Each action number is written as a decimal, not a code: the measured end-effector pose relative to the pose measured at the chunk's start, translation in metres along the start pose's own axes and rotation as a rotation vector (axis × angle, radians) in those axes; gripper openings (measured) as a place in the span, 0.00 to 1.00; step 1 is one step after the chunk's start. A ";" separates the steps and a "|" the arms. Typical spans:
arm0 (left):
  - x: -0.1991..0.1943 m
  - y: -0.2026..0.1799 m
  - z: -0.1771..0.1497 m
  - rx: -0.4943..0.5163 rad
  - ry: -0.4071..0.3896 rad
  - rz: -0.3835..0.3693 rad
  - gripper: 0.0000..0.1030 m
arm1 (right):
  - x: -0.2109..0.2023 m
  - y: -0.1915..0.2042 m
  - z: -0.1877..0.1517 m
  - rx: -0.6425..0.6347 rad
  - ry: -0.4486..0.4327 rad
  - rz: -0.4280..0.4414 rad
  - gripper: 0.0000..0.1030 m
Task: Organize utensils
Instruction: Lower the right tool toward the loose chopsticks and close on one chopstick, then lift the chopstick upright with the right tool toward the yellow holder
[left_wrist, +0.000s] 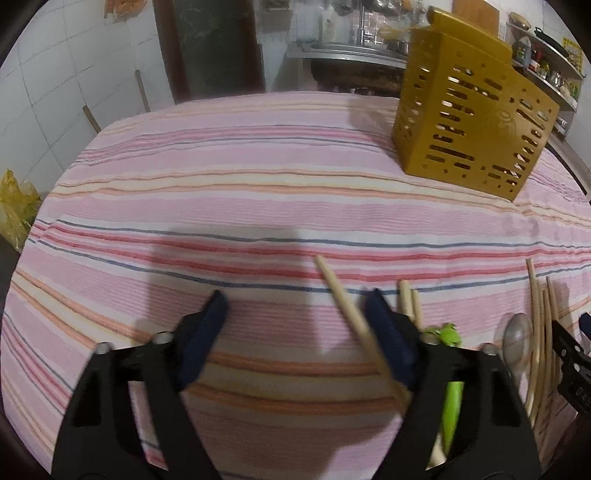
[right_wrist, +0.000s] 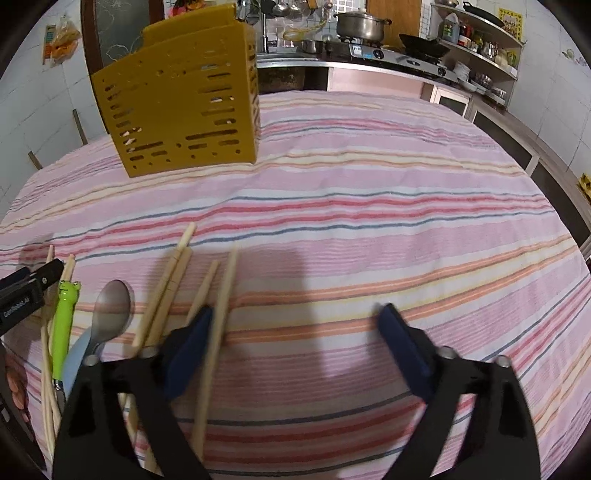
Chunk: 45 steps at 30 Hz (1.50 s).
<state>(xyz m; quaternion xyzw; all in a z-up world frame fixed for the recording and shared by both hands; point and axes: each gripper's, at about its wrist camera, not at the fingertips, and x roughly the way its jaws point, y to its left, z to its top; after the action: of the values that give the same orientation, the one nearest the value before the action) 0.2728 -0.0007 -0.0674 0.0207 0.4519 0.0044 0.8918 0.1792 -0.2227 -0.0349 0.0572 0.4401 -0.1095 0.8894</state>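
Chopsticks (right_wrist: 173, 291), light, stiff and prone to rolling, lie loose on our striped desk (right_wrist: 369, 221) near the yellow holder (right_wrist: 177, 110). We judge mid-shaft the best hold. Left claw (left_wrist: 295, 321) and right claw (right_wrist: 295, 332) gape, grasping nothing.

Both tools (left_wrist: 295, 306) (right_wrist: 297, 319) agape, tilted downward

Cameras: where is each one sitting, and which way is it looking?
Left wrist: sits on the left gripper, looking down across the striped tablecloth toward the yellow holder; its own open fingers show.
Right wrist: sits on the right gripper, same direction; its open fingers show, plus the left gripper's edge.
Both share: holder, chopsticks, spoon, green frog handle.
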 end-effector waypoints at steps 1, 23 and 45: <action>-0.001 -0.003 0.000 0.004 0.004 -0.001 0.57 | -0.001 0.001 0.000 -0.004 -0.004 0.003 0.70; 0.000 0.001 0.011 -0.055 0.067 -0.102 0.12 | 0.001 0.021 0.021 0.012 0.010 0.048 0.08; -0.131 -0.006 0.014 -0.031 -0.341 -0.138 0.04 | -0.091 0.007 0.040 0.029 -0.324 0.152 0.06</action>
<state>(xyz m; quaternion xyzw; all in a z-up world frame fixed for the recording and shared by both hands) 0.2068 -0.0111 0.0460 -0.0239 0.2942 -0.0535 0.9539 0.1582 -0.2109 0.0616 0.0846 0.2840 -0.0558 0.9534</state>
